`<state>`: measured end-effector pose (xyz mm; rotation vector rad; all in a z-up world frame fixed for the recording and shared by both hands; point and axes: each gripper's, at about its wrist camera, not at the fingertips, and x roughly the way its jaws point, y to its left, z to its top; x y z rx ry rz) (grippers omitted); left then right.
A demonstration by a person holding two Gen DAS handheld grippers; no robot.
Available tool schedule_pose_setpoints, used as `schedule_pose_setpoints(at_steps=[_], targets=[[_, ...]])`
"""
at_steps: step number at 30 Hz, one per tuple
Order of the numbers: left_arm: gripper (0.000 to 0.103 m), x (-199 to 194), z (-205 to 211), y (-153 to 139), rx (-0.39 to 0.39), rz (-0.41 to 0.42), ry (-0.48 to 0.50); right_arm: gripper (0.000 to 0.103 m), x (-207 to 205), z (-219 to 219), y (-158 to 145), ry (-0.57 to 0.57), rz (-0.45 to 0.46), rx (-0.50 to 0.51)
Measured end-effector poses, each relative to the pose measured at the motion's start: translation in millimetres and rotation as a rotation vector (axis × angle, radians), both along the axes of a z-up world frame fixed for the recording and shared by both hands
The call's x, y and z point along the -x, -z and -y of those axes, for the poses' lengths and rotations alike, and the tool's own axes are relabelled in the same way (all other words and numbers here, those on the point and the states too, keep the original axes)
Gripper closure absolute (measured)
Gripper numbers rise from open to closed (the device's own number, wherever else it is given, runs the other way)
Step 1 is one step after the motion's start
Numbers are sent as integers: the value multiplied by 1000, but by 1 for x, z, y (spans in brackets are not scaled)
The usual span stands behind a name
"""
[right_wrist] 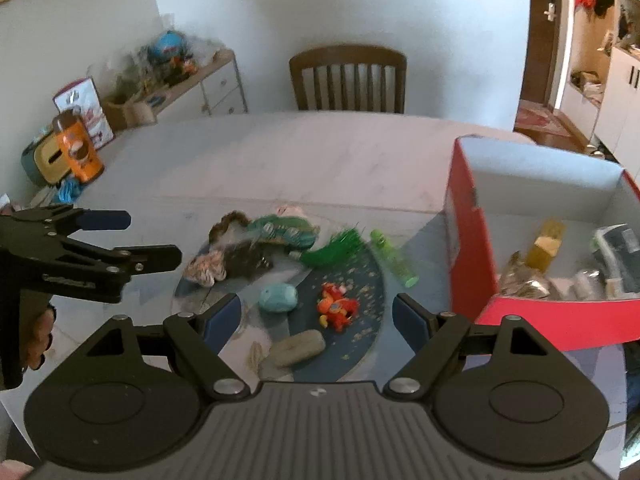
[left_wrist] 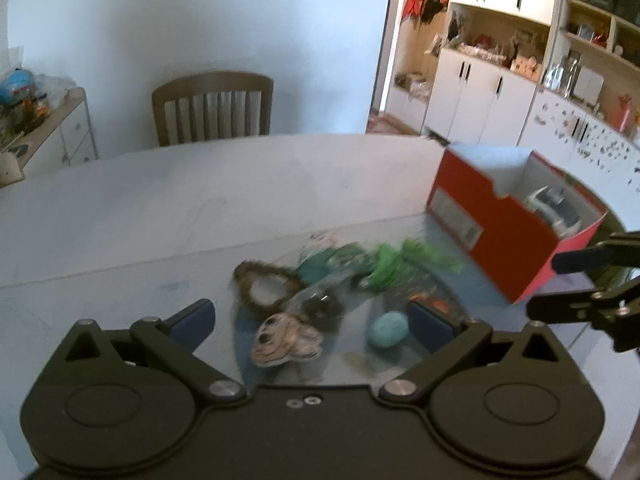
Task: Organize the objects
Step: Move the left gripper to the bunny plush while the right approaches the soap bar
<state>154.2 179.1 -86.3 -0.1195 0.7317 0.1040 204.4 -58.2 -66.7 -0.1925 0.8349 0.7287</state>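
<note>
A heap of small toys lies on a dark blue mat (right_wrist: 362, 280) on the pale table. Among them are a teal egg (right_wrist: 278, 297), a red-orange figure (right_wrist: 337, 307), a beige stone-like piece (right_wrist: 299, 347), a green tube (right_wrist: 394, 258), a green tuft (right_wrist: 334, 250), a striped plush (left_wrist: 285, 340) and a brown ring (left_wrist: 264, 286). A red box (right_wrist: 466, 240) stands to the right with several items inside. My left gripper (left_wrist: 312, 322) hovers open over the plush and egg. My right gripper (right_wrist: 316, 318) is open above the egg and red figure, holding nothing.
A wooden chair (right_wrist: 348, 78) stands at the table's far side. A sideboard (right_wrist: 192, 88) with clutter and an orange canister (right_wrist: 78, 146) lie to the left. White cabinets (left_wrist: 480, 96) fill the right. A hand (right_wrist: 38, 340) holds the left gripper's handle.
</note>
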Motion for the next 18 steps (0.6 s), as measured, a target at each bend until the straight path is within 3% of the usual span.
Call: schedule_pose_setpoints(at_steps=[9, 18], targets=[[1, -12, -16, 42, -2, -78, -2, 20, -2, -30, 39, -70, -42, 84], [1, -21, -18, 60, -6, -100, 28, 20, -5, -42, 74, -118, -85, 164]])
